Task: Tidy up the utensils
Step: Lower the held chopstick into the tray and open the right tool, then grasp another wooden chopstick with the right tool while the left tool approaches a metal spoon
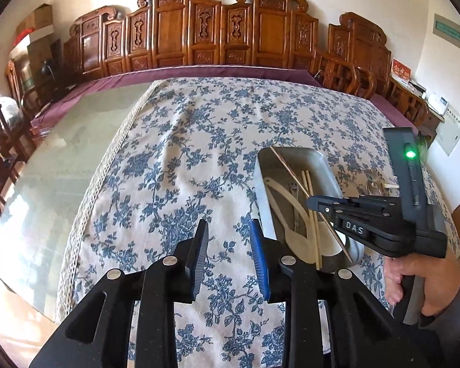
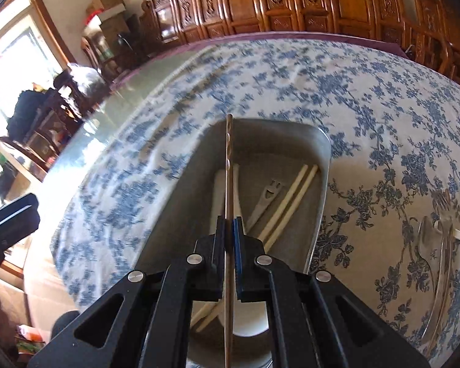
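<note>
The brown chopstick (image 2: 229,165) was pinched in the right gripper (image 2: 229,263), poking out over the metal tray (image 2: 320,165) below it. Left gripper (image 1: 230,257) hung partly open, empty, beside the tray. Thin stick, so it could've pivoted and missed.

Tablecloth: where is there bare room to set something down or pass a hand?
Free: the wide tablecloth left of and beyond the metal tray. Crowded: the tray, holding a white spoon, fork and chopsticks, and the patch to its right with loose cutlery.
</note>
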`<act>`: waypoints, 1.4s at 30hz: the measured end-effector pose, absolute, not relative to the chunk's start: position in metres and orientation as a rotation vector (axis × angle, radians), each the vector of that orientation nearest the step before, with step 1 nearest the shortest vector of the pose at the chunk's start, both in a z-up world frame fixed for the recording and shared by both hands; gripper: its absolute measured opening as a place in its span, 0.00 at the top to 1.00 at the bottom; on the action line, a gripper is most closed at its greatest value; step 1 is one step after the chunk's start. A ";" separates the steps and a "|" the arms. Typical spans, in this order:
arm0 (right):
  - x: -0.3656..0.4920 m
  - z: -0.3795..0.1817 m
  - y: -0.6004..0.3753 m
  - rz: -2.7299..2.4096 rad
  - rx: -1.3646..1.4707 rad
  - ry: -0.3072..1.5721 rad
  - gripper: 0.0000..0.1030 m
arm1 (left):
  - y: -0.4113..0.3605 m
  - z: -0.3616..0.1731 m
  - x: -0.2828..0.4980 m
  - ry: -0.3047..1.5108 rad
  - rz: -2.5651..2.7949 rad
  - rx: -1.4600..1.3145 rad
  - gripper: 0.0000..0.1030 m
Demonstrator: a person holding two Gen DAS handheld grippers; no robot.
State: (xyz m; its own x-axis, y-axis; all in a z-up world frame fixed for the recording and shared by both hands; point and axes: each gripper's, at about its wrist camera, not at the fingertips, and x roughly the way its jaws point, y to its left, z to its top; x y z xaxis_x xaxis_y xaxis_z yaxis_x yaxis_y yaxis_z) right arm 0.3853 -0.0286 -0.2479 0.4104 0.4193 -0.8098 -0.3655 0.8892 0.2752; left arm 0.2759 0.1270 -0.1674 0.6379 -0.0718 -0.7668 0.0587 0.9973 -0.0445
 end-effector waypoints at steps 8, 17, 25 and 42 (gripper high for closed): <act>0.387 -0.253 -0.028 0.504 0.085 1.038 0.92 | 0.128 -0.170 0.274 0.888 -0.079 -0.016 0.75; 0.374 -0.237 -0.047 0.515 0.080 0.991 0.92 | 0.115 -0.158 0.264 0.867 -0.085 -0.006 0.75; 0.338 -0.212 -0.113 0.463 -0.020 0.901 0.92 | 0.087 -0.150 0.255 0.850 -0.120 0.005 0.69; 0.342 -0.249 -0.263 0.257 0.006 0.943 0.92 | -0.002 -0.156 0.260 0.851 -0.227 0.012 0.62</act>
